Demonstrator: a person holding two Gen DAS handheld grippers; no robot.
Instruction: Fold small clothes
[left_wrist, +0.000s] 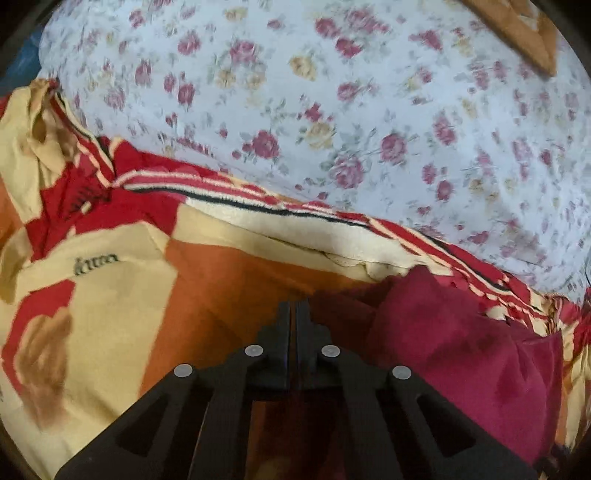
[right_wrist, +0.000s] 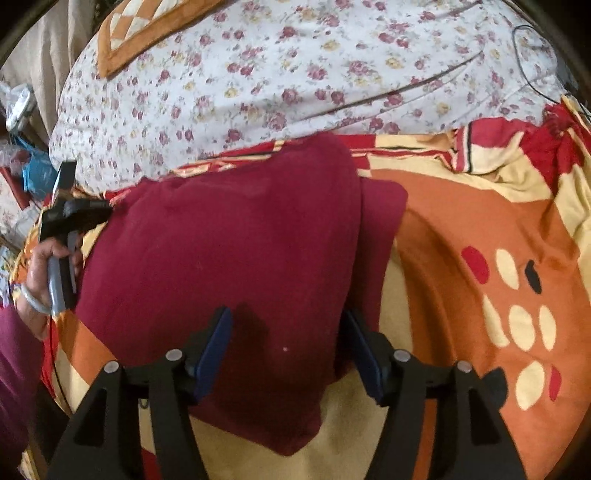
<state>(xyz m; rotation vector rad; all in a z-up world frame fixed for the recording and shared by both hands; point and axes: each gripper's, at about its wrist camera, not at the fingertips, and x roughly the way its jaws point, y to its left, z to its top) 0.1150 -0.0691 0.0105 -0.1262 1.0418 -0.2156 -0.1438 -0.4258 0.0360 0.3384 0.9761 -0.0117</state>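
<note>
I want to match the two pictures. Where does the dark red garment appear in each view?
Left wrist view: the dark red garment fills the lower right, right of the shut left gripper.
Right wrist view: the garment fills the centre, above the open right gripper.
Shared landmark: the floral sheet along the top.

Floral sheet (right_wrist: 280, 74) open beyond, maroon garment (right_wrist: 229, 251) blocking centre, orange cushion (right_wrist: 122, 40) far corner

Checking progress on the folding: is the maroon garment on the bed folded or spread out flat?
Folded, at least partly: the maroon garment shows a doubled layer, its top layer's edge overlapping a lower one on the right.
</note>
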